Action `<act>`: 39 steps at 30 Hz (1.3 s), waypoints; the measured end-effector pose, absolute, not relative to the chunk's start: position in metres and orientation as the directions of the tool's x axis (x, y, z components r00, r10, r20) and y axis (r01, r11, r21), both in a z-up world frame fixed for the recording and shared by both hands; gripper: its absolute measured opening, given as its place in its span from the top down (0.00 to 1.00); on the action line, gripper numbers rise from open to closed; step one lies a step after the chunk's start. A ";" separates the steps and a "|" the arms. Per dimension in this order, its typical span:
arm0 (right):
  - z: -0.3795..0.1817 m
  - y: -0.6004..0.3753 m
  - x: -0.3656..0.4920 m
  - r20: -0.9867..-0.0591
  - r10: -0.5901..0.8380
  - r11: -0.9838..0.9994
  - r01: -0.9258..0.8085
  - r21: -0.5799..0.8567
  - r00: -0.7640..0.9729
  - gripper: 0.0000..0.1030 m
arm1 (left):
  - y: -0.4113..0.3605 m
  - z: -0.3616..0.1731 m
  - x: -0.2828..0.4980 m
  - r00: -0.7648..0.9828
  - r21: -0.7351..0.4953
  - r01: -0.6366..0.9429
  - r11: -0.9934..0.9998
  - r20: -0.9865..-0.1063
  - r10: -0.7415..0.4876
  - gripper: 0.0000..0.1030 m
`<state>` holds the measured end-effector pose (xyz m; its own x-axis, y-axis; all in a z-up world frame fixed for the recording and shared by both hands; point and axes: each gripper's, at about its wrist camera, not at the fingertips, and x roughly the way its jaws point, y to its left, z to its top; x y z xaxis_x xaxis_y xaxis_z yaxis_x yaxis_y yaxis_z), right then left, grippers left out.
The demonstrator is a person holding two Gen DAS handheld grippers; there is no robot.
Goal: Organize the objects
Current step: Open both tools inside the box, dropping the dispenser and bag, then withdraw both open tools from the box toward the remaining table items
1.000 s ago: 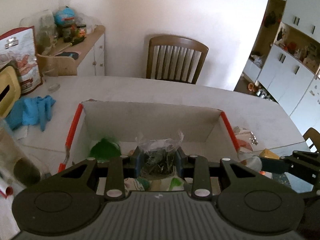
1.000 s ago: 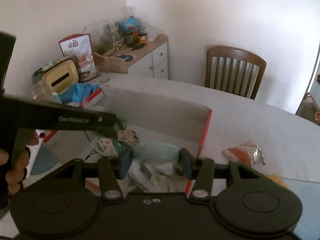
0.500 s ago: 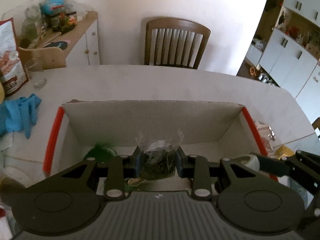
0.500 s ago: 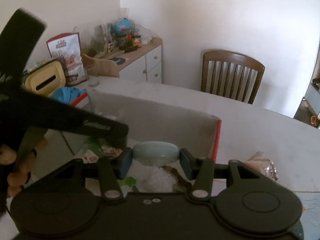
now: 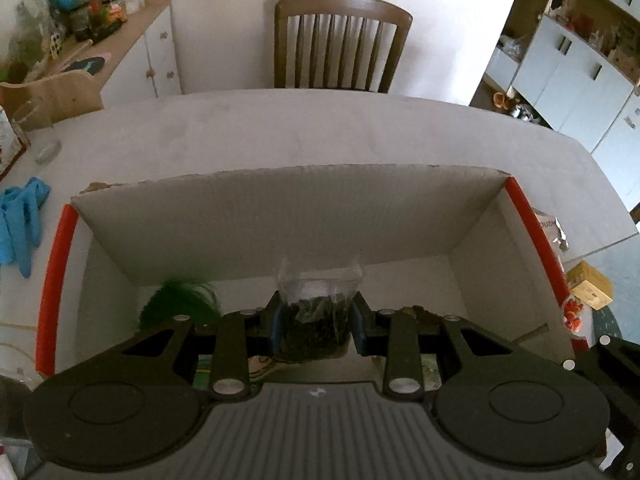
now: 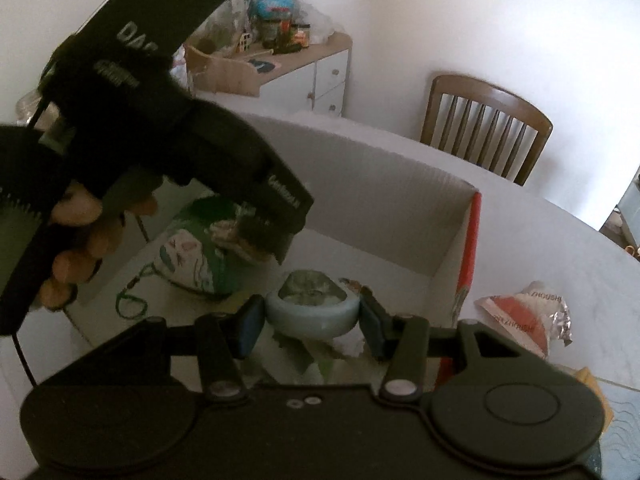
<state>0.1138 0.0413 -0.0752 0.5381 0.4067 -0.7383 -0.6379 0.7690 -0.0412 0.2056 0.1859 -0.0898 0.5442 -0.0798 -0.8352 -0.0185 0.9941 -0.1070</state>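
Note:
My left gripper (image 5: 317,326) is shut on a clear bag of dark dried leaves (image 5: 316,328) and holds it inside the open cardboard box (image 5: 280,216) with red edges. My right gripper (image 6: 311,320) holds a pale blue round tub (image 6: 311,312) between its pads, low inside the same box (image 6: 400,216) near its right wall. The left gripper's black body, with the hand on it (image 6: 168,152), fills the upper left of the right wrist view. A green and white packet (image 6: 192,256) lies on the box floor below it.
A green tuft (image 5: 180,300) lies in the box's left corner. A red and silver foil pouch (image 6: 524,320) and a yellow packet (image 5: 588,292) lie on the table right of the box. Blue gloves (image 5: 22,220) and a glass (image 5: 40,132) sit left. A wooden chair (image 5: 340,40) stands behind.
Both grippers have moved forward and down into the box with their loads. The left gripper now looms closer in the right wrist view.

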 end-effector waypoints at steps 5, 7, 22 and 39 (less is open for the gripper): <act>-0.075 0.040 0.114 -0.750 0.400 0.755 -0.653 -0.056 0.527 0.51 | 0.183 -0.091 0.205 0.536 -0.096 -0.008 0.995 -0.841 -0.077 0.69; -0.074 0.039 0.114 -0.753 0.401 0.755 -0.654 -0.050 0.521 0.50 | 0.182 -0.089 0.204 0.535 -0.105 -0.002 0.994 -0.840 -0.088 0.68; -0.052 0.019 0.100 -0.720 0.456 0.758 -0.653 0.007 0.522 0.41 | 0.180 -0.075 0.171 0.565 -0.085 0.002 0.996 -0.822 -0.071 0.48; -0.012 -0.031 0.078 -0.659 0.534 0.761 -0.641 0.101 0.529 0.39 | 0.151 -0.024 0.104 0.692 -0.066 -0.006 0.998 -0.720 -0.044 0.39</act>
<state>0.0784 -0.0312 -0.0117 0.5294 0.5339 -0.6594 -0.6410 0.7608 0.1014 0.1038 0.1512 -0.0235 0.6923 -0.0438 -0.7203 -0.0060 0.9978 -0.0665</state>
